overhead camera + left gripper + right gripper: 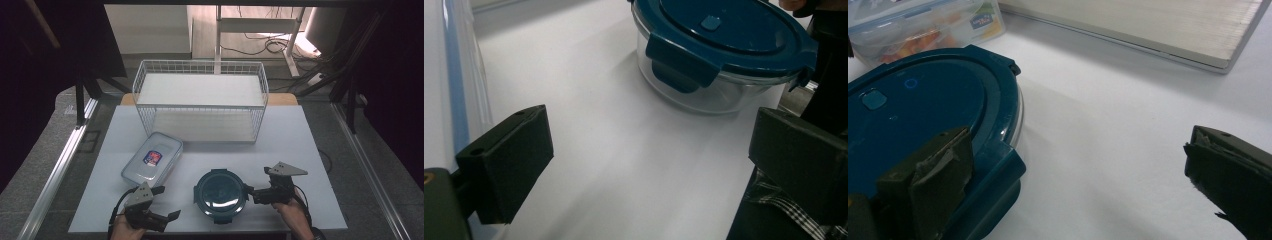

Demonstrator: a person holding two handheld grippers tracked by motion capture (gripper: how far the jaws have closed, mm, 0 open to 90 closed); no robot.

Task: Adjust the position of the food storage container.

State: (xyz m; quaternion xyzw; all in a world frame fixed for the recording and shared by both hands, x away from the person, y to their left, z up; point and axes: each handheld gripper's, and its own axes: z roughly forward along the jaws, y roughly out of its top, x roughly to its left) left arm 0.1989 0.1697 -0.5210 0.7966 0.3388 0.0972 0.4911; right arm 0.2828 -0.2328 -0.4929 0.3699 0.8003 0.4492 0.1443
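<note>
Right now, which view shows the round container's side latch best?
The left gripper view: the round container stands side-on, with a blue latch folded down over the glass wall. The high view shows its lid from above, the latches mere tabs. The right gripper view shows the lid partly behind a jaw.

Each handheld gripper [162, 202] is black, topped by a grey three-cornered plate [286, 169]. A black cable [116, 212] trails from each. The jaws carry blocky black pads [509, 162] with screw holes.

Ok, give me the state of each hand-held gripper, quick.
Left hand-held gripper: open, nothing between its jaws, short of the round container.
Right hand-held gripper: open, one jaw over the container's blue lid, not gripping it.
</note>
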